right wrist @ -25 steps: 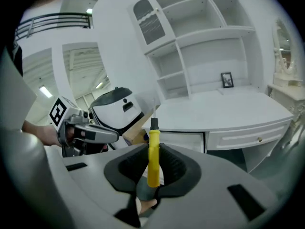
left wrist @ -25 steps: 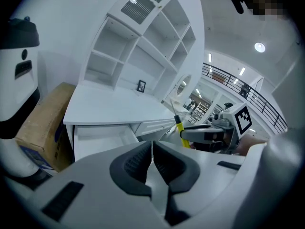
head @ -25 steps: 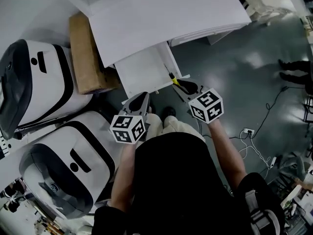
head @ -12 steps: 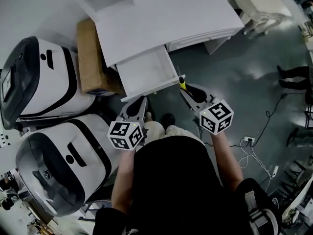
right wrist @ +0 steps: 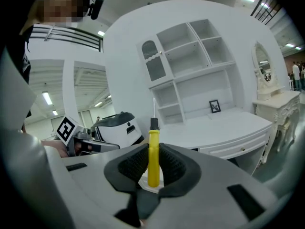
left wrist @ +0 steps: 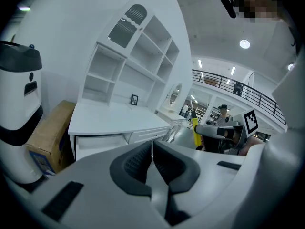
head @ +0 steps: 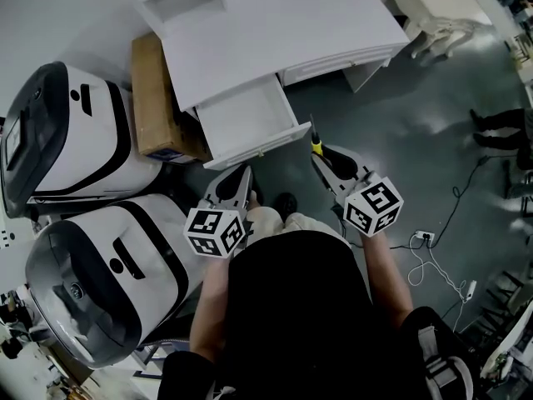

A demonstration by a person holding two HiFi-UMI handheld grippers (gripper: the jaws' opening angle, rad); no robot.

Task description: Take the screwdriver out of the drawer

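A screwdriver (right wrist: 153,156) with a yellow handle and a thin metal shaft stands upright between the pads of my right gripper (right wrist: 153,163), which is shut on it. In the head view that right gripper (head: 326,151) holds the screwdriver (head: 316,144) to the right of the open white drawer (head: 248,123), clear of it. The drawer's inside looks bare. My left gripper (head: 236,178) hovers just in front of the drawer's front edge. Seen from its own camera, the left gripper (left wrist: 152,162) has its pads pressed together with nothing between them.
The drawer belongs to a white desk (head: 275,32) with a shelf unit (left wrist: 133,61) on top. A cardboard box (head: 155,98) leans beside the desk at the left. Two large white-and-black machines (head: 75,140) stand further left. Cables and a socket strip (head: 425,223) lie on the floor at right.
The right gripper lifted the screwdriver up and to the right, away from the drawer's right corner. The left gripper also rose and drew back a little from the drawer.
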